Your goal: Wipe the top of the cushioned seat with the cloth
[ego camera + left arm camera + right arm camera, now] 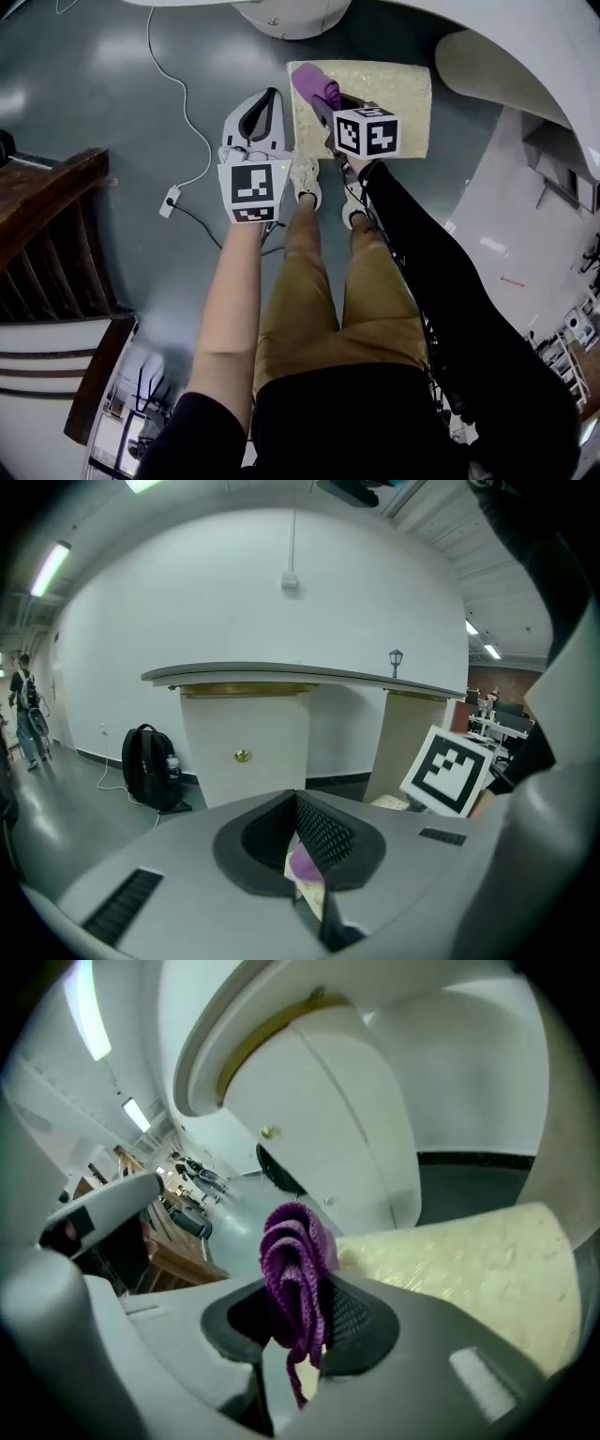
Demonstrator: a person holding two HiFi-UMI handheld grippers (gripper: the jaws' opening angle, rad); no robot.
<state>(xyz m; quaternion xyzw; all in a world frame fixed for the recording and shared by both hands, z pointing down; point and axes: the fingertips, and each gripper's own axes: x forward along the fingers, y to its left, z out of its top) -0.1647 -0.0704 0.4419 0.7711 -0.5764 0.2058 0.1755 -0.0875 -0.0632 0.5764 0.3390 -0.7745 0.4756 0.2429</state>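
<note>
Counted: 2 grippers, i.e. left gripper (265,98) & right gripper (323,101), w/ 2 marker cubes (253,190) (367,131). 1 purple cloth (316,84) & 1 cushioned seat (394,94) are seen. Also noted: 2 shoes (307,180), 1 white cable (183,103), 1 black backpack (152,768).

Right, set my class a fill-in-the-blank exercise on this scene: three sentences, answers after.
1. The right gripper is shut on a knitted ____ cloth.
2. The left gripper hangs over the grey ____, beside the cushioned seat.
3. In the left gripper view, a black ____ stands left of the white counter.

Missing words: purple; floor; backpack.
</note>
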